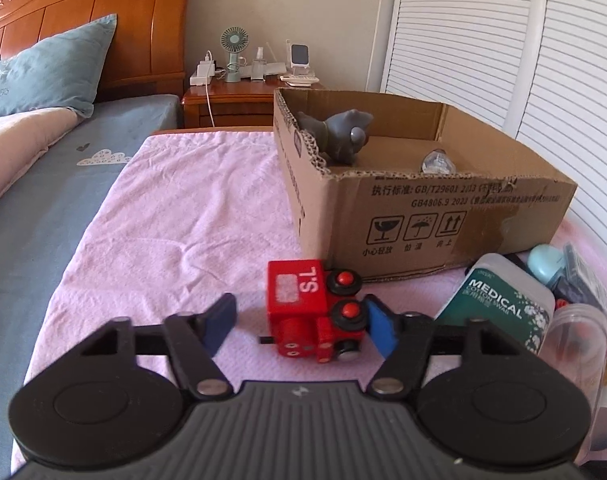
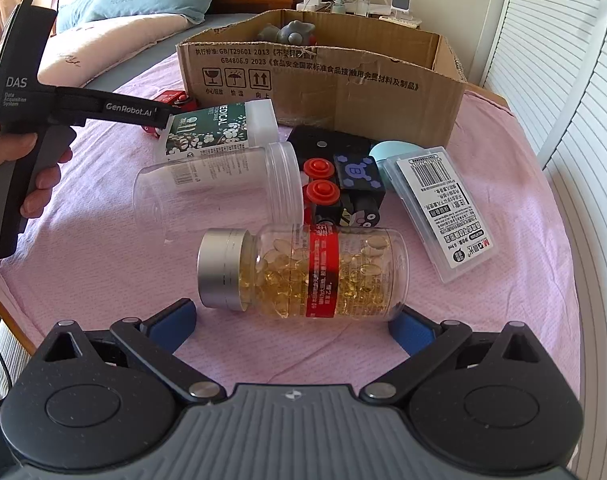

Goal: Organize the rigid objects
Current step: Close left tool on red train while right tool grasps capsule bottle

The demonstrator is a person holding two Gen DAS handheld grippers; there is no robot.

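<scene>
left wrist view: left gripper (image 1: 301, 326) tilted down, jaws flanking red toy train (image 1: 313, 312), left pad clear.

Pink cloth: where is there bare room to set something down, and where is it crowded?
Free: the pink cloth left of the cardboard box, towards the bed, beyond the red toy train. Crowded: in front of the box, where the capsule bottle, empty jar and swab box cluster.
</scene>
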